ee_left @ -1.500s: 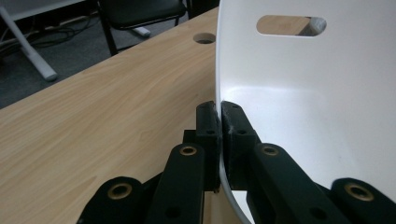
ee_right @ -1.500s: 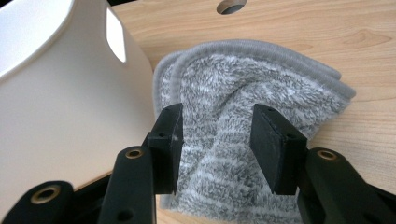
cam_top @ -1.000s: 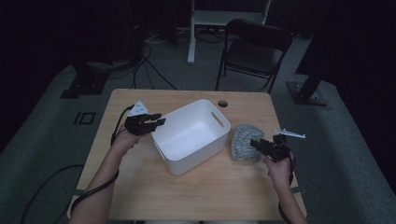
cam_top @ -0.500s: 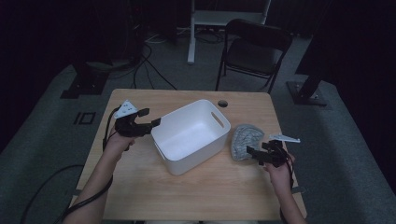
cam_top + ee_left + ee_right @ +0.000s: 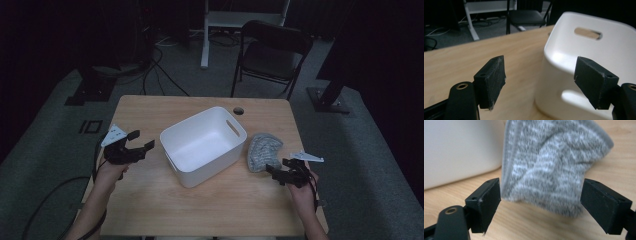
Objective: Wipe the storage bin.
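Wooden bench [image 5: 210, 200] carries both spread hand-held grippers: left hand-held gripper [image 5: 539, 82] beside the white bin [image 5: 599, 62], right hand-held gripper [image 5: 540, 203] facing the grey cloth's [image 5: 549, 167] fuzzy weave, their jaws having just been opening with nothing gripped.

Dim room, lit tabletop, soft close-up blur

- Room dim, far side nearly black; light falls mostly on the table [image 5: 150, 112].
- Table: light wood grain top, rectangular, with a round cable hole [image 5: 238, 110] near its far edge.
- Floor [image 5: 50, 130]: dark grey carpet all around the table.
- Black folding chair [image 5: 270, 52] stands beyond the far edge, right of centre, seat facing the table.
- White desk frame [image 5: 206, 35] with an upright leg stands behind, left of the chair.
- Black cables [image 5: 167, 47] loop over the floor near that leg.
- Dark stand base [image 5: 87, 92] on floor at left; another dark base [image 5: 327, 100] at right.
- Small square floor plate [image 5: 90, 126] sits left of the table.
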A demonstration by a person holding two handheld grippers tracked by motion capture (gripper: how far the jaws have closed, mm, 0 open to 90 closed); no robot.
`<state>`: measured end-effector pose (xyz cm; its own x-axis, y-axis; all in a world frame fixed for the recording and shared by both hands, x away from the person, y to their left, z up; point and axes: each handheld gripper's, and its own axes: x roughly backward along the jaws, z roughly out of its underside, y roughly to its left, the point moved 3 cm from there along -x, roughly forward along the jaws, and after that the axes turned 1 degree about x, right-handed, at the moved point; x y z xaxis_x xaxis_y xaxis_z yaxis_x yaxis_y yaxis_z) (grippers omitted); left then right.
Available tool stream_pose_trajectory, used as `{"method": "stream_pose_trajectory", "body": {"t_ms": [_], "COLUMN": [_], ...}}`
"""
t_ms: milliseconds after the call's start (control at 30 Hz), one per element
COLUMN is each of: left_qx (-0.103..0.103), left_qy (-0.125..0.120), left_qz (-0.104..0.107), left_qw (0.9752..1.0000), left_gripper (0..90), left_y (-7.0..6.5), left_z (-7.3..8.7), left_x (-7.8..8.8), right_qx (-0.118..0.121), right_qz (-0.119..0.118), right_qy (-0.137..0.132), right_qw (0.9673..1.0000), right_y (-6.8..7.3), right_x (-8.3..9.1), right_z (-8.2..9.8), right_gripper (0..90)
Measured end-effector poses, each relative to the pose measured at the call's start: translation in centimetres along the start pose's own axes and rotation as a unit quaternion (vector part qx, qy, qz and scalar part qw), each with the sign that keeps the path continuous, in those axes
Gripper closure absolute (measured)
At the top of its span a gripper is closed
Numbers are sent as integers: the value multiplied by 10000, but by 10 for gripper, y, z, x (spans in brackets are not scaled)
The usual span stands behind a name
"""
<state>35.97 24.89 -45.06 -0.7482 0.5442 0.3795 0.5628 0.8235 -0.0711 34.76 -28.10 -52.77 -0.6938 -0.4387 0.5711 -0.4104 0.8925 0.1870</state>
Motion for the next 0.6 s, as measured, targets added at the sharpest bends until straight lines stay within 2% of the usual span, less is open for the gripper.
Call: {"method": "stream_pose_trajectory", "body": {"t_ms": [300,333,367,433,533,600], "left_qx": [189,189,211,206,327,340], "left_qy": [238,238,344,442,572,626], "left_qz": [-88,-88,-111,-182,-275,-418], "left_qw": [9995,9995,9991,9986,9974,9966], "left_gripper": [252,252,252,252,252,243], "left_y": [3,3,3,4,7,9], "left_z": [41,41,52,62,73,79], "left_x": [10,10,9,9,8,8], "right_qx": [-85,-85,-76,-45,-47,-55], "right_qz": [24,24,28,31,133,208], "right_qy": [88,88,120,79,80,126], "right_qw": [9999,9999,9999,10000,9999,9997], "right_y": [-8,-8,-9,-11,-13,-13], "right_x": [3,3,3,5,5,5], "right_z": [17,17,19,23,28,31], "right_gripper": [162,162,161,158,157,148]}}
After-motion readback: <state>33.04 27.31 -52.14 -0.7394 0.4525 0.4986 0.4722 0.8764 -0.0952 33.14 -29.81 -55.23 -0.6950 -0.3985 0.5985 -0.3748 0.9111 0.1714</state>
